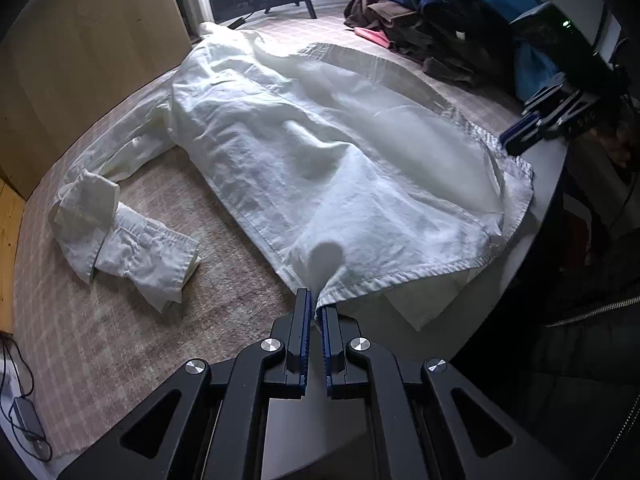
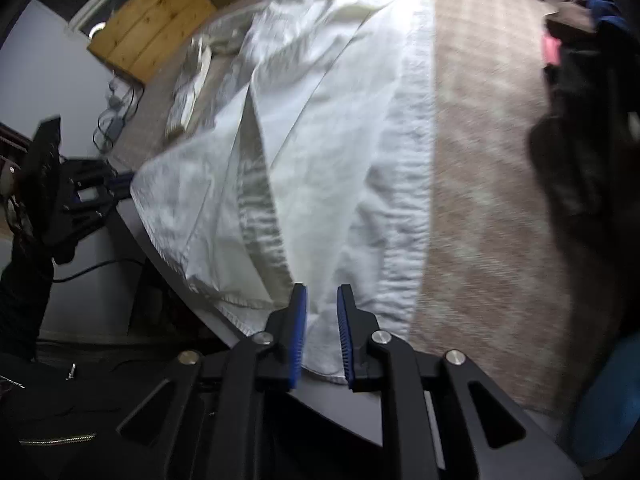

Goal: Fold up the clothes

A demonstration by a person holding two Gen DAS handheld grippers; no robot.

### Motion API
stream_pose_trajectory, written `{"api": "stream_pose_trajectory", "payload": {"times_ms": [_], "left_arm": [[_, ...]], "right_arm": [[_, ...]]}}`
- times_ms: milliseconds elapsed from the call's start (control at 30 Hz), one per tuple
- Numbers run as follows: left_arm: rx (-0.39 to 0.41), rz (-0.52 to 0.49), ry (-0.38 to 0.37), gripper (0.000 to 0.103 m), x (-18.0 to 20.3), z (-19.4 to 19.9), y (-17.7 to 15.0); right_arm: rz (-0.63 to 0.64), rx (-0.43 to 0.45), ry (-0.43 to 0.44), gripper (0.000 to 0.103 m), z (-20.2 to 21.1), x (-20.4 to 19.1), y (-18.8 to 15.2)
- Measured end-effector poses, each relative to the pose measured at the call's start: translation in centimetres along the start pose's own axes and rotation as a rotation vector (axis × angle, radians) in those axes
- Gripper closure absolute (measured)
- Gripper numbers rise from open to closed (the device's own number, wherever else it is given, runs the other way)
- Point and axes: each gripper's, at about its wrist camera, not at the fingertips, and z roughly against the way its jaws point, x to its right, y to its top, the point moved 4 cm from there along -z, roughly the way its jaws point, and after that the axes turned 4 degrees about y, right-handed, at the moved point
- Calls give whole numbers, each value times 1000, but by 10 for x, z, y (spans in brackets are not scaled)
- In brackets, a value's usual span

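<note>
Risk: your left gripper (image 1: 316, 308) pinches the white shirt (image 1: 320, 148) hem at lower centre; your right gripper (image 2: 322, 320), jaws spread around the hem, lets the hem sag and crease.

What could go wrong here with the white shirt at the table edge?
1. Right tool stands open around the white shirt hem; released cloth may slide off the table edge.
2. Left tool pinches only a corner; pulling could skew the fold.
3. The sleeve lies bunched and may fold in crooked.

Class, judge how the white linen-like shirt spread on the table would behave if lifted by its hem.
The white shirt likely sags limply: it lies creased and billowed. Probably light, since the left gripper bunches its hem easily. Its sleeve would probably trail.
</note>
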Motion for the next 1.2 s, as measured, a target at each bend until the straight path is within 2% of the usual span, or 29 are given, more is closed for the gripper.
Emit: {"api": "stream_pose_trajectory", "payload": {"times_ms": [167, 233, 300, 400, 500, 600, 700, 800, 867, 900, 933, 967, 1000, 1033, 1067, 1200], "left_arm": [[1, -2, -2, 98, -3, 1, -1], [2, -3, -1, 98, -4, 2, -2], [9, 0, 1, 98, -6, 5, -1], [62, 12, 3, 98, -7, 21, 6], [99, 15, -20, 98, -5, 39, 17], [114, -4, -30, 98, 6, 48, 23], [119, -31, -79, 98, 26, 45, 27], [60, -53, -100, 98, 43, 21, 24], [9, -68, -78, 98, 48, 5, 17], [0, -65, -75, 98, 48, 4, 15], [-8, -61, -72, 98, 47, 3, 14], [-13, -54, -65, 98, 44, 4, 12], [-13, -48, -62, 98, 42, 5, 11], [-13, -42, -60, 98, 39, 7, 11], [-14, -37, -59, 98, 37, 8, 11], [-20, -42, -54, 98, 38, 9, 14]], "right_arm": [[-12, -24, -6, 70, -20, -3, 4], [25, -21, 3, 71, -22, -11, 7], [67, -24, 19, 100, -23, -18, 9], [65, -14, 74, 101, -12, -18, 12], [62, 35, 104, 101, 23, -13, 21], [68, 65, 74, 101, 54, 1, 24], [54, 58, 42, 101, 65, 18, 19], [60, 1, -74, 100, 39, 34, 11], [74, -46, -165, 99, 17, 38, 8], [63, -62, -164, 99, 14, 40, 5], [52, -63, -158, 97, 15, 42, 4], [39, -36, -141, 92, 24, 43, 5], [30, -6, -120, 81, 32, 43, 7], [28, 31, -90, 74, 42, 41, 11], [25, 69, -60, 62, 52, 40, 16], [94, 111, 62, 49, 55, 21, 32]]}}
